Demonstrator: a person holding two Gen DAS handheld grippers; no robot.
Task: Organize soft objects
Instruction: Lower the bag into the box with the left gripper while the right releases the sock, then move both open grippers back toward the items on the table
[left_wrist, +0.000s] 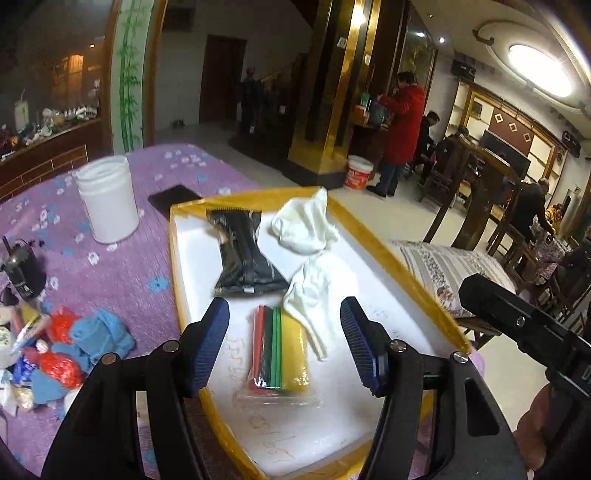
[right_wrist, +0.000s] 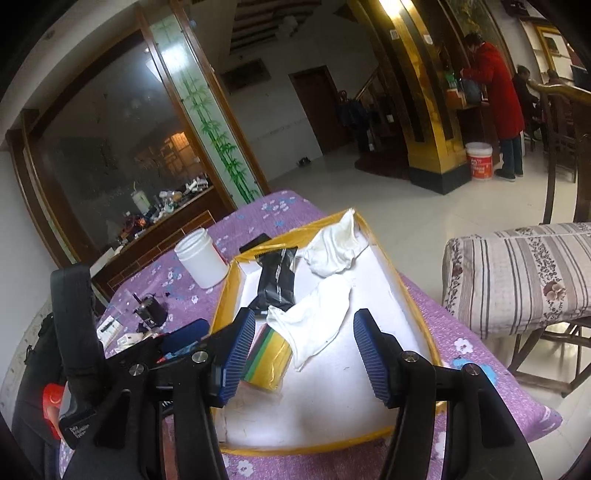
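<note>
White plastic jar (left_wrist: 108, 199) upright on purple floral desk (left_wrist: 122, 273); black phone (left_wrist: 171, 201) beside it; striped cushion (right_wrist: 517, 273) on chair.

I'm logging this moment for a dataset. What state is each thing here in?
Left tongs: open, empty, above the tray.
Right tongs: open, empty.
White tray with yellow rim: open-topped, partly filled.
Black packet: sealed, lying flat in the tray.
Coloured sponge pack: wrapped, flat in the tray.
Near white cloth: crumpled, overlapping the sponge pack.
Far white cloth: bunched against the rim.
White jar: upright, lidless.
</note>
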